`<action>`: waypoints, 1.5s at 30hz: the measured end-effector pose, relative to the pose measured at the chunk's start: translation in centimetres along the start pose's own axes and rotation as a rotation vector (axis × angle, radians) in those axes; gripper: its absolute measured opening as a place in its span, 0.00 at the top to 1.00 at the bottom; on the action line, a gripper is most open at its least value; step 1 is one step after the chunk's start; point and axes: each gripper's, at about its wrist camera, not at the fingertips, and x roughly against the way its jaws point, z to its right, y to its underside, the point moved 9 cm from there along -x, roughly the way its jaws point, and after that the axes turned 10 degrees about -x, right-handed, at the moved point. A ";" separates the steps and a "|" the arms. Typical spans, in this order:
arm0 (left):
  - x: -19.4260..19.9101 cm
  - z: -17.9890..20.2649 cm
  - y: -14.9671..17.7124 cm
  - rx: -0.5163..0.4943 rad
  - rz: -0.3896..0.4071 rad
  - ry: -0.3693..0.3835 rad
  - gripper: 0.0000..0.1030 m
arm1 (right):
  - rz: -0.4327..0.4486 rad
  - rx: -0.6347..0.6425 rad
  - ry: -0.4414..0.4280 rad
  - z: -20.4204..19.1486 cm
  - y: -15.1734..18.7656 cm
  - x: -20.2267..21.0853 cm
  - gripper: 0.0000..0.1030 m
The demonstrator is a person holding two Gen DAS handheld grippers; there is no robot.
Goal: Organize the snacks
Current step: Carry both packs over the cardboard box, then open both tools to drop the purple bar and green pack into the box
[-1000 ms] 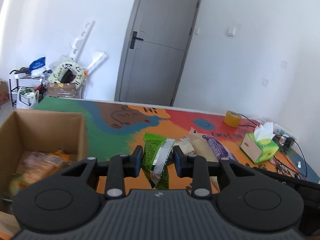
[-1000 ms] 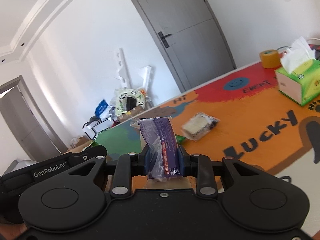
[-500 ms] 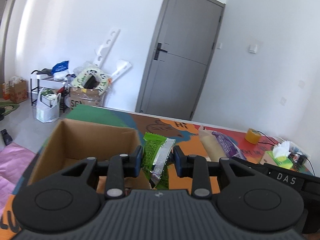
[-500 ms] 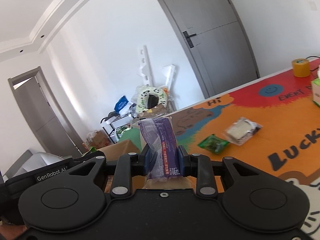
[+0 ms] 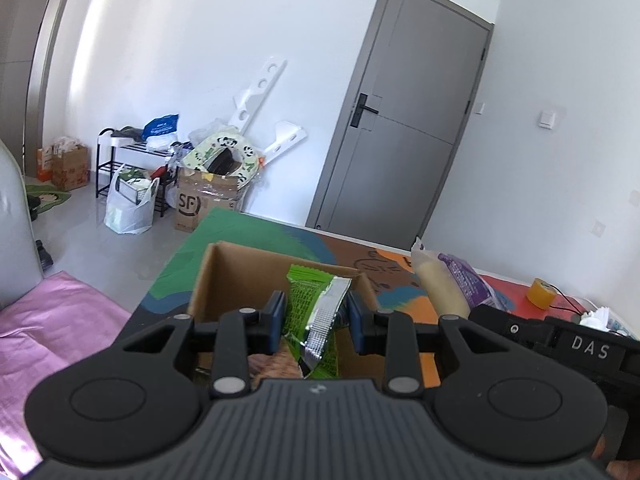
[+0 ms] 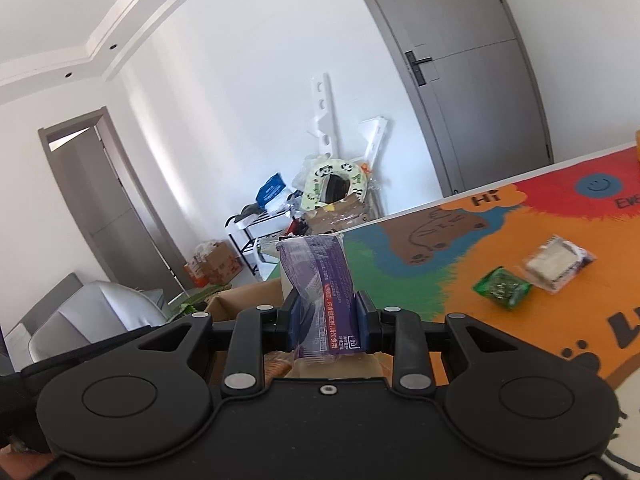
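Observation:
My left gripper (image 5: 317, 322) is shut on a green and silver snack packet (image 5: 318, 312), held over the open cardboard box (image 5: 240, 276) at the table's left end. Some wrapped snacks lie inside the box, mostly hidden by the gripper body. My right gripper (image 6: 326, 322) is shut on a purple-wrapped bread packet (image 6: 320, 284), upright, just right of the box (image 6: 244, 298). That same purple packet (image 5: 452, 284) shows to the right in the left wrist view. A green packet (image 6: 502, 286) and a clear-wrapped bread (image 6: 556, 262) lie on the colourful tablecloth (image 6: 420, 268).
A roll of yellow tape (image 5: 540, 299) and a tissue box (image 5: 600, 316) sit at the table's far right. Beyond the table's left edge are the floor, a pink sheet (image 5: 60, 320), a shelf rack with bags (image 5: 132, 176), cartons and a grey door (image 5: 400, 152).
Both grippers have swung left with their packets still gripped. The left one went from beside the box to above it; the loose snacks drifted right in the right wrist view.

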 end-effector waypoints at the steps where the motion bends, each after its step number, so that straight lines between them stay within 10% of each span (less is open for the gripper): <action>1: -0.1 -0.3 0.0 0.006 -0.001 -0.003 0.69 | -0.004 0.006 -0.002 -0.4 0.1 -0.2 0.73; 40: 0.3 -5.9 -0.8 0.083 -0.003 -0.043 0.33 | -0.047 0.004 0.032 -4.2 1.5 -3.3 0.72; 45: 0.7 -6.0 -0.7 0.084 -0.007 -0.046 0.32 | -0.091 -0.031 0.014 -4.1 2.1 -3.6 0.58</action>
